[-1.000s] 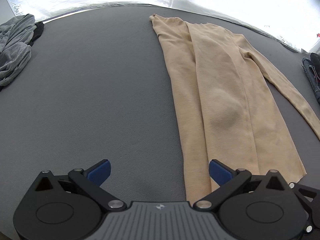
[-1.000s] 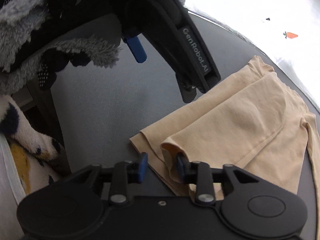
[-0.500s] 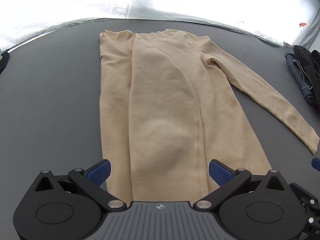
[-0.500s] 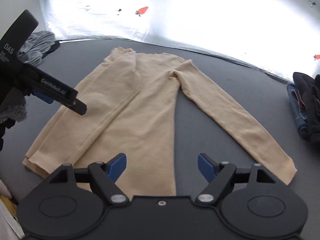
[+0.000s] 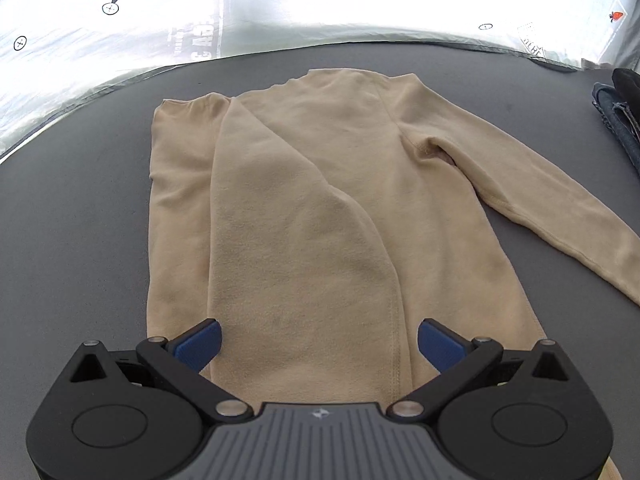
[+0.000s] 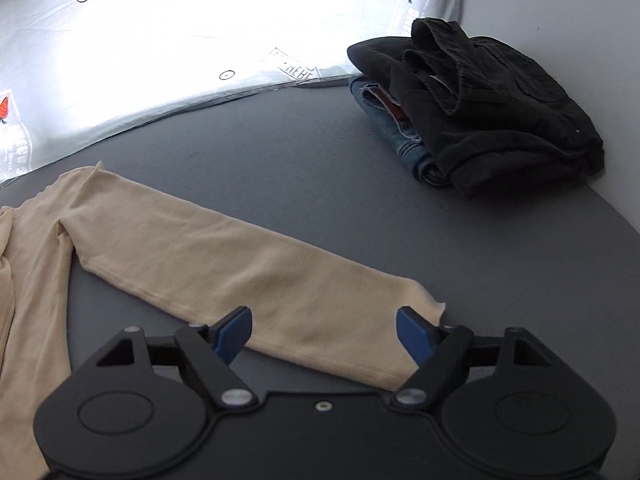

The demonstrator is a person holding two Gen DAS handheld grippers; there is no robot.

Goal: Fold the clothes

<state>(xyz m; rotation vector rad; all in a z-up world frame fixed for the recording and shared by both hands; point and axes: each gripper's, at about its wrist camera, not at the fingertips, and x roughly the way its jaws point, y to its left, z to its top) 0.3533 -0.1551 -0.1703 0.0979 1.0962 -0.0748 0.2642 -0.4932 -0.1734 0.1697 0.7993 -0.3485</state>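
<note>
A beige long-sleeved top lies flat on the dark grey table, its left side folded over the body. My left gripper hovers open over the hem, nothing between its blue pads. The top's right sleeve stretches out across the table. Over the cuff end of that sleeve my right gripper stands open, its pads apart and not pressing the cloth.
A folded stack of black garments over blue jeans sits at the table's far right; the jeans also show in the left wrist view. A shiny white printed sheet borders the table's far edge.
Both grippers moved right along the top. The right gripper let go of the folded hem, opened wide and swung over to the outstretched sleeve. The left gripper now sits over the hem's middle.
</note>
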